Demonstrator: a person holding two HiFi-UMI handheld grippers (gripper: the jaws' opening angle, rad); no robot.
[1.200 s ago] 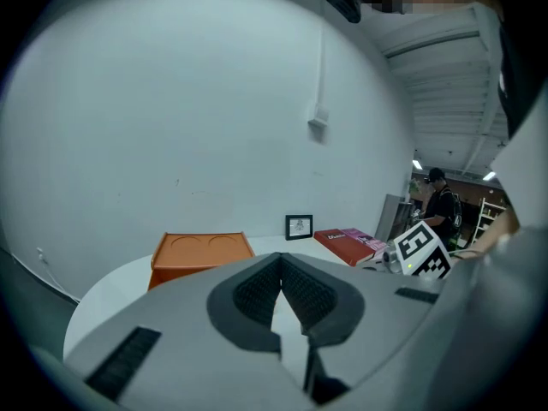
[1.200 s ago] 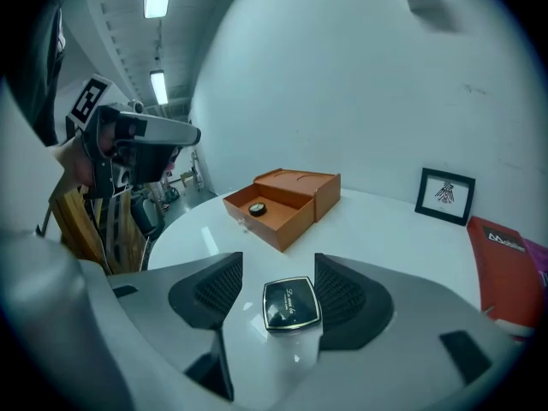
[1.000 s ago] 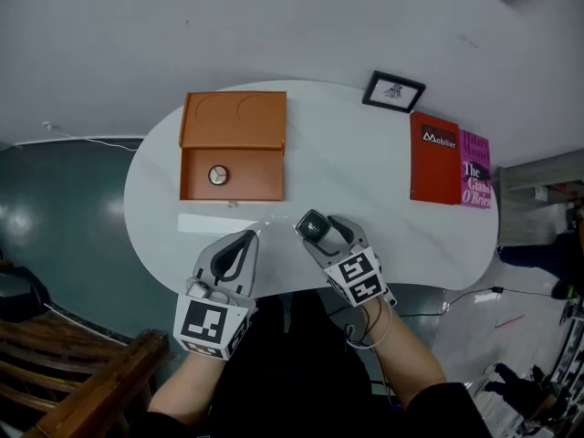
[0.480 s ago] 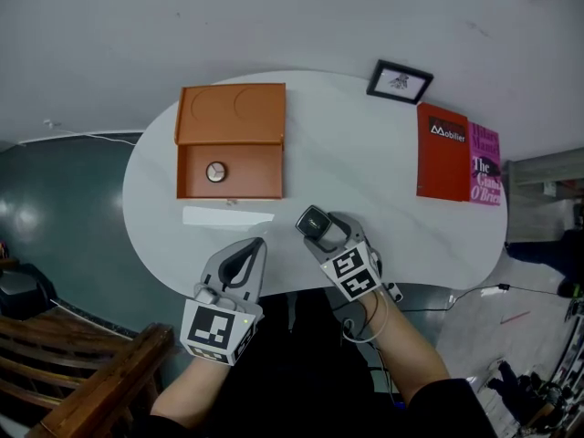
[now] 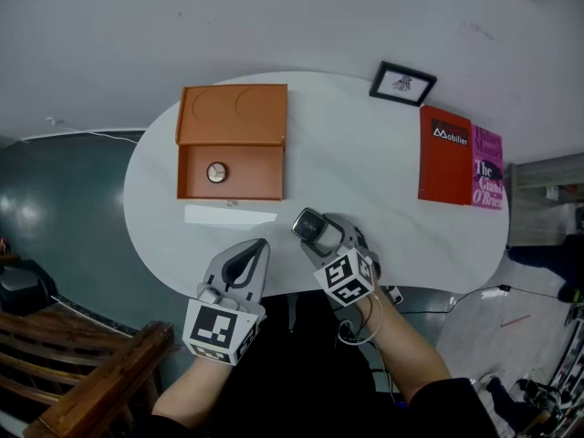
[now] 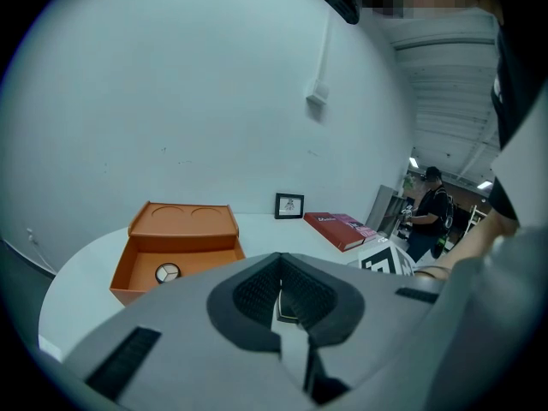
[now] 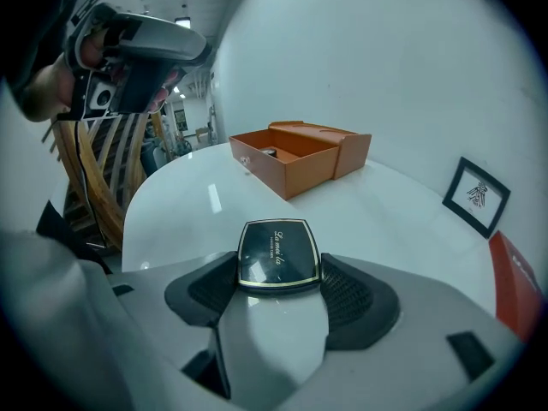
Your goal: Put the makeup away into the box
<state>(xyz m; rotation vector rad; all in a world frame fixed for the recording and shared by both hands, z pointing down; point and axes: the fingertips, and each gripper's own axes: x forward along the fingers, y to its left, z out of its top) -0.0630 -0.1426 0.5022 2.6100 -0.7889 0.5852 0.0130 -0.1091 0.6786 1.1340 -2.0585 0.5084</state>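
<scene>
A: In the head view, what do I hold?

B: Your right gripper [image 5: 313, 230] holds a black makeup compact [image 5: 310, 226] just below the centre of the frame, above the near edge of the white table [image 5: 365, 181]. Your left gripper [image 5: 259, 244] is at the lower left with its jaws together and nothing between them. The orange box [image 5: 233, 117] stands open at the upper left, well apart from the compact, and a small round item [image 5: 216, 173] lies in its tray.

A: And the left gripper view?

B: Your left gripper [image 6: 279, 282] shows only a thin slit between its pads. The orange box [image 6: 184, 223] is at the centre left, and the round item [image 6: 168, 272] is inside it.

A: The right gripper view?

B: Your right gripper [image 7: 278, 270] has both pads pressed on the sides of the compact [image 7: 278, 253], which lies flat with its gold-rimmed lid up. The orange box [image 7: 295, 157] is beyond it, above the centre. A framed picture [image 7: 476, 195] is at the right.
</scene>
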